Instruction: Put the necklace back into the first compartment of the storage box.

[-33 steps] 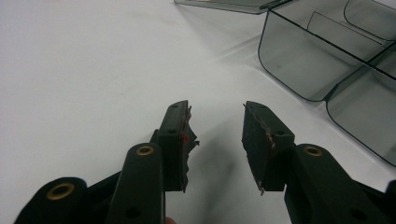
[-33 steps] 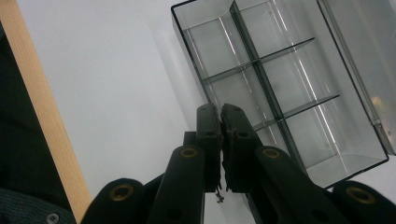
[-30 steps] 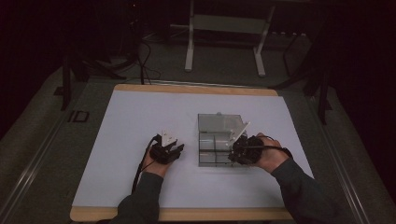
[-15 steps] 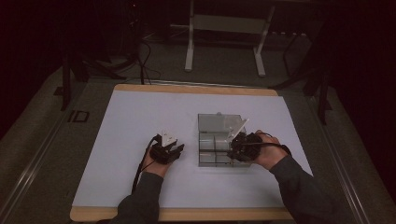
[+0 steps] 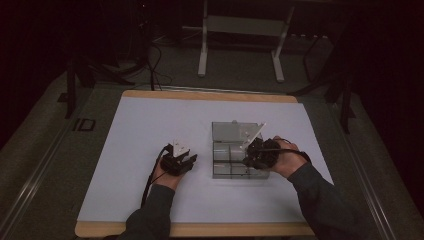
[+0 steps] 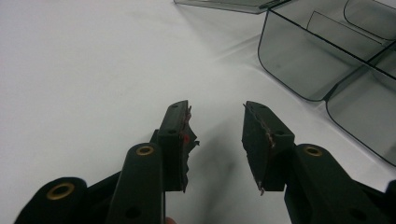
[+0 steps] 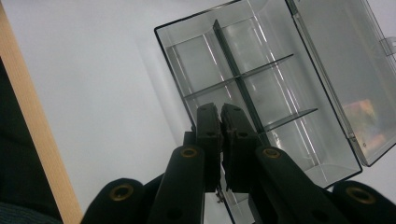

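One clear compartment box [image 5: 231, 156] with open lid and six compartments, two black grippers — left gripper [image 5: 186, 161], right gripper [image 5: 248, 159] — one white table [image 5: 150, 130].

Dim high view, dark surroundings, bright gripper views, soft shadows

A dim lab: a white-topped table [image 5: 150, 130] on grey carpet, cables [image 5: 150, 60] and a metal stand [image 5: 240, 45] behind.

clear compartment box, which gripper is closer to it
Right. The right gripper hangs over the near right part of the clear compartment box, fingers shut. The left gripper sits on the table left of it, apart, fingers open.
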Motion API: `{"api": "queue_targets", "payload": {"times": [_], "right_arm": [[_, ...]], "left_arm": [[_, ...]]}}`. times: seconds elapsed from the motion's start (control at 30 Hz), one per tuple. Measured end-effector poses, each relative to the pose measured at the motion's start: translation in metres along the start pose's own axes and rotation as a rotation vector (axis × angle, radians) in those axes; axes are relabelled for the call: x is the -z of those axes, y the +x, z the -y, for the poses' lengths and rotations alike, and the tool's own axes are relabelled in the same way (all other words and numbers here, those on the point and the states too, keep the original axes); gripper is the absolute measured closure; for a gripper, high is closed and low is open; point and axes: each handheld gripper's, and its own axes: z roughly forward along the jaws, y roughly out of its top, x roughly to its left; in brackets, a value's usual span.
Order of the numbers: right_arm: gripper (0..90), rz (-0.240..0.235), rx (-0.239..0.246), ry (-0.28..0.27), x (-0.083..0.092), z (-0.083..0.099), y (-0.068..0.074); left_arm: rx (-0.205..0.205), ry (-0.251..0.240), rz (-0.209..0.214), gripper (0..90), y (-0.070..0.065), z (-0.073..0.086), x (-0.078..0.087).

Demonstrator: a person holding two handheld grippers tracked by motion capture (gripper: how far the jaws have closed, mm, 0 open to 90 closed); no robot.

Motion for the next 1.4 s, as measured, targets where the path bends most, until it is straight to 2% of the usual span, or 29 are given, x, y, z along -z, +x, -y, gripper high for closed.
{"api": "queue_targets", "payload": {"times": [1.4], "right_arm": [[86.5,-0.002,-0.029,-0.022,-0.006,-0.015,-0.016]], "left_arm": [[0.001,0.002,0.004,61.6,0.0,0.0,0.0]]}}
